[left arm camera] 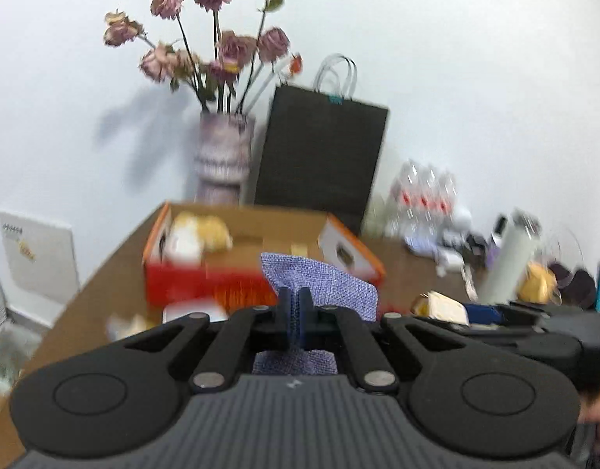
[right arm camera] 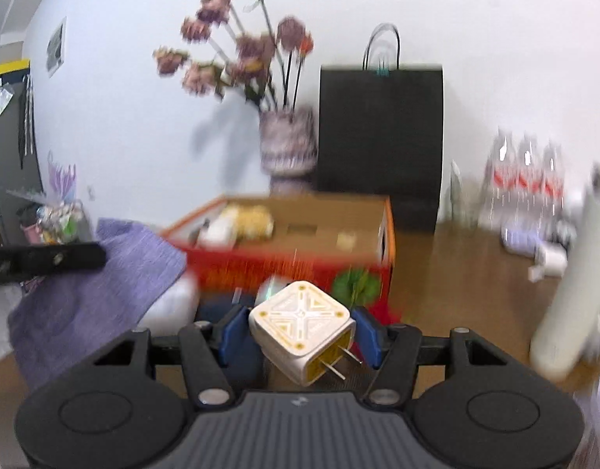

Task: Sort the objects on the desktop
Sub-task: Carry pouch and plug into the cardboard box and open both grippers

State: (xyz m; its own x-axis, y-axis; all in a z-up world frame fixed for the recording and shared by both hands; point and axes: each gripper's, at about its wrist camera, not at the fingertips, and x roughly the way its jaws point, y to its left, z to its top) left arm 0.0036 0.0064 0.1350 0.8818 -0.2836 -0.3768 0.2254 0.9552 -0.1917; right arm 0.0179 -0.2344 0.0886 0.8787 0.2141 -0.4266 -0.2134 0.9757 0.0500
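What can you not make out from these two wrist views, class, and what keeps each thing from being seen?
- Items in the cardboard box: left view, motion blur.
- Lower part of the purple cloth: left view, hidden behind the left gripper.
- Table clutter by the white bottle: right view, blurred.
- Underside of the white plug adapter: right view, hidden behind the right gripper.

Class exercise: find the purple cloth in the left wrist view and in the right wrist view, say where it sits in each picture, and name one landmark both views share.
Left wrist view: the purple cloth is at centre, low in the picture, pinched in the left gripper, in front of the red box.
Right wrist view: the cloth hangs at the left edge, left of the red box.
Shared landmark: the black paper bag against the wall behind the box.
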